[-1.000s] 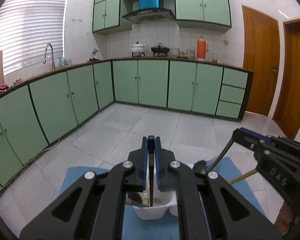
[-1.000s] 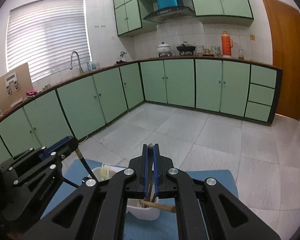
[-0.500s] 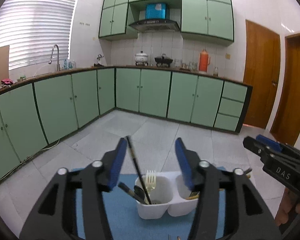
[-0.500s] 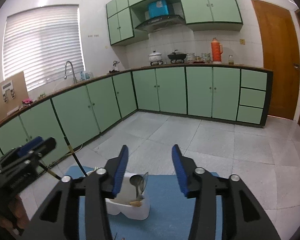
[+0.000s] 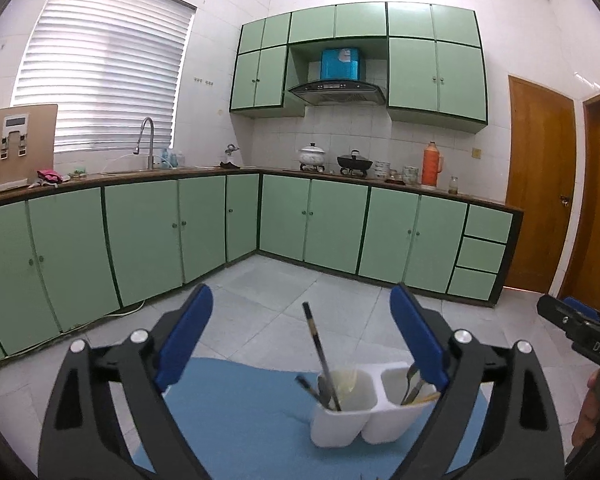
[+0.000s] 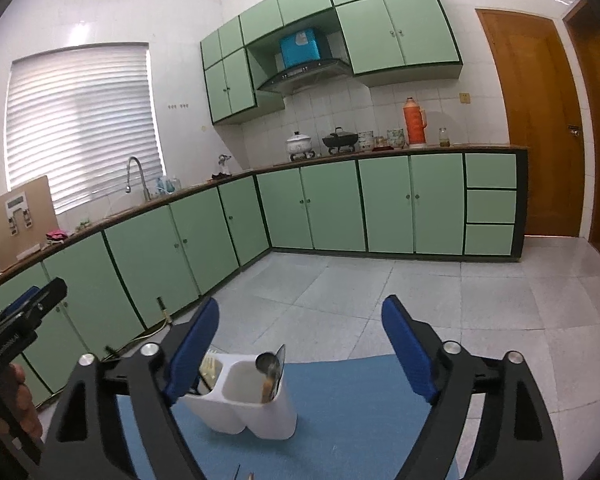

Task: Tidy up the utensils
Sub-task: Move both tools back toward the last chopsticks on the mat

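Observation:
A white two-compartment utensil holder stands on a blue mat. In the left wrist view its left cup holds a dark chopstick, a spoon and a pale fork; its right cup holds a spoon and a wooden-handled piece. My left gripper is open and empty, above and short of the holder. My right gripper is open and empty, above the holder, where a metal spoon stands in the near cup. Each gripper shows at the edge of the other's view.
The mat lies on a table over a tiled floor. Green cabinets and a counter with sink run along the far walls. Small thin items lie at the mat's near edge.
Both grippers opened, letting go of a chopstick and a spoon that now stand in the holder. Both have pulled up and back from it.

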### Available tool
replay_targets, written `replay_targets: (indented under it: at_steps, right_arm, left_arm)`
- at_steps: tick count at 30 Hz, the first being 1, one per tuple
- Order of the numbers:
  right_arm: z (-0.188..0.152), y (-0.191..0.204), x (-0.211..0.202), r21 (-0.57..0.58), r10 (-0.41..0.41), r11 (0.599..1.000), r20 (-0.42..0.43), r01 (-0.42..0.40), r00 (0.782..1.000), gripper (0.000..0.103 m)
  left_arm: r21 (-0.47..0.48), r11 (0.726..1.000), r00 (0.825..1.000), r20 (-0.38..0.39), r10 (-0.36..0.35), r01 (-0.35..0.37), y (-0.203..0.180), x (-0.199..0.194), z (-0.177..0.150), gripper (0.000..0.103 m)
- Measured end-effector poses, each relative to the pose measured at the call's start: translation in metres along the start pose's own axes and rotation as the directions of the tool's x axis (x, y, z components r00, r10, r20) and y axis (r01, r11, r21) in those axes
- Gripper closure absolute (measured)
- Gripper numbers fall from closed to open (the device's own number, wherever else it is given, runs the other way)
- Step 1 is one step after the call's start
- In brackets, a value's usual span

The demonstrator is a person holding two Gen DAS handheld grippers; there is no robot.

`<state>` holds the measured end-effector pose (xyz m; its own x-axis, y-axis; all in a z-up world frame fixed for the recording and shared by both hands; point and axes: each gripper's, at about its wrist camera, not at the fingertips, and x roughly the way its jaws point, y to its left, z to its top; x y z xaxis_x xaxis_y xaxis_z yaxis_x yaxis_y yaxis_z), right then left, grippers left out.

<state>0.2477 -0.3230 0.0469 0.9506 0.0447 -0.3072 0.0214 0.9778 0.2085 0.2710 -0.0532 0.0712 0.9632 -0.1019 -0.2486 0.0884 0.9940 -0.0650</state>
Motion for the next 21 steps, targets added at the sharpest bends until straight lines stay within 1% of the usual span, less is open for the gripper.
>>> replay_targets:
  at_steps: [3, 7, 11, 14, 17, 21]
  right_arm:
    - [-0.013, 0.002, -0.018, -0.005, -0.004, 1.0, 0.011, 0.004, 1.0, 0.01]
    - [-0.034, 0.006, -0.038, -0.004, 0.007, 1.0, -0.005, -0.007, 1.0, 0.009]
    - [-0.063, 0.012, -0.055, -0.011, 0.005, 1.0, -0.045, -0.005, 0.999, 0.009]
    - [-0.09, 0.017, -0.066, -0.016, 0.003, 1.0, -0.089, -0.005, 0.996, 0.009]
    - [-0.123, 0.022, -0.076, -0.038, -0.031, 0.999, -0.136, 0.026, 0.99, 0.009]
    - [-0.164, 0.028, -0.084, -0.028, -0.033, 0.999, -0.203, 0.028, 0.979, 0.015]
  left_arm:
    - [0.014, 1.0, 1.0, -0.009, 0.012, -0.011, 0.003, -0.017, -0.011, 0.011]
    - [0.029, 1.0, 0.998, -0.055, 0.009, -0.008, 0.004, -0.038, -0.036, 0.009]
    - [0.062, 0.998, 0.993, -0.113, 0.018, -0.011, 0.004, -0.053, -0.066, 0.009]
    - [0.066, 0.998, 0.985, -0.171, 0.021, -0.01, 0.007, -0.063, -0.092, 0.009]
    - [0.083, 0.996, 0.972, -0.233, 0.034, -0.015, 0.011, -0.071, -0.123, 0.009]
    - [0.11, 0.994, 0.951, -0.306, 0.052, -0.018, 0.015, -0.079, -0.162, 0.009]
